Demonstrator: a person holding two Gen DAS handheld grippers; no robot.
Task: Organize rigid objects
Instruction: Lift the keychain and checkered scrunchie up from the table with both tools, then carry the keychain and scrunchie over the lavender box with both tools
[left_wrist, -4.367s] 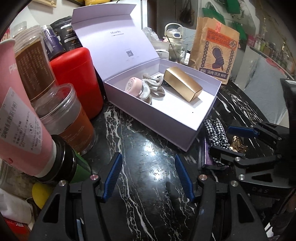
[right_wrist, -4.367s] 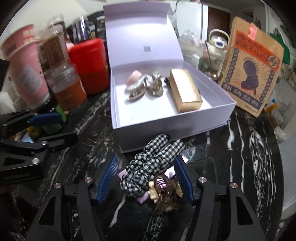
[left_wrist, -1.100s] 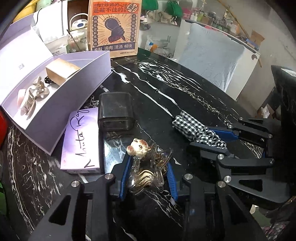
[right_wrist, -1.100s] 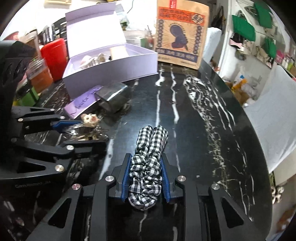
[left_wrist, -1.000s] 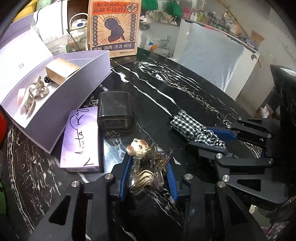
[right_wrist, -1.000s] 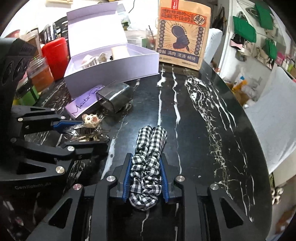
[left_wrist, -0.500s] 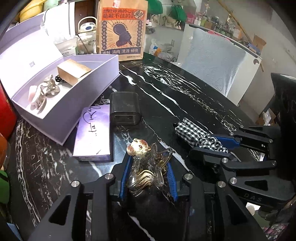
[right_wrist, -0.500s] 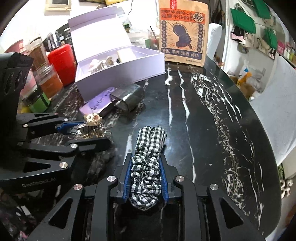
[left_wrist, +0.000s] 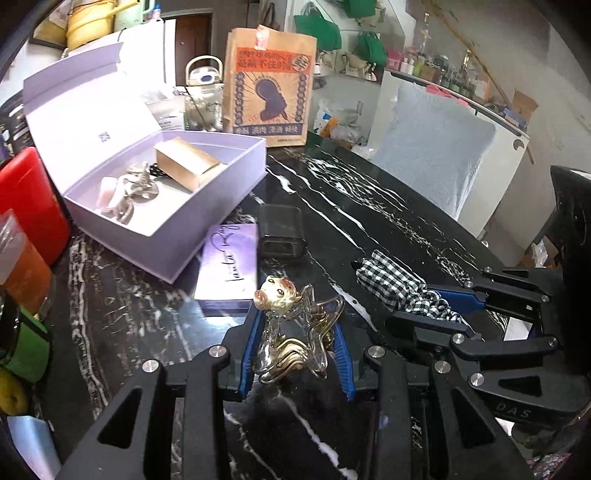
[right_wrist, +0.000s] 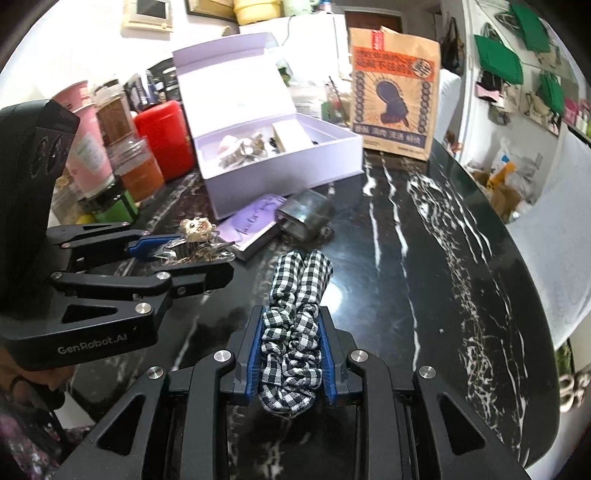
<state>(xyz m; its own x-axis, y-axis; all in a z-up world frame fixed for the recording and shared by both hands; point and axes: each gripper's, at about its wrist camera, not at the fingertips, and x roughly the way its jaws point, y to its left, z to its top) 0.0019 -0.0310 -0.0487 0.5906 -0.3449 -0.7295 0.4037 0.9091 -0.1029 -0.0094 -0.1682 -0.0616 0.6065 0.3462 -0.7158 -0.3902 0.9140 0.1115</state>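
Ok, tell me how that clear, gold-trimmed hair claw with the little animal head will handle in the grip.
The clear, gold-trimmed hair claw looks like hard glossy plastic, so probably stiff but slippery. Its thin curved prongs seem breakable if squeezed harder. The animal head sits beyond the left hand-held gripper, so it may pivot.

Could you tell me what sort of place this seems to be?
Probably a cluttered home or small shop: a black marble table, green tote bags hung on the wall, and crowded jars beside an open lilac box.

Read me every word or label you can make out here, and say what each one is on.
"GenRobot.AI": side of the left gripper.
"DAS": side of the right gripper.
Handwritten script on the flat purple box: not legible.
Chinese print on the brown paper bag: too blurred.
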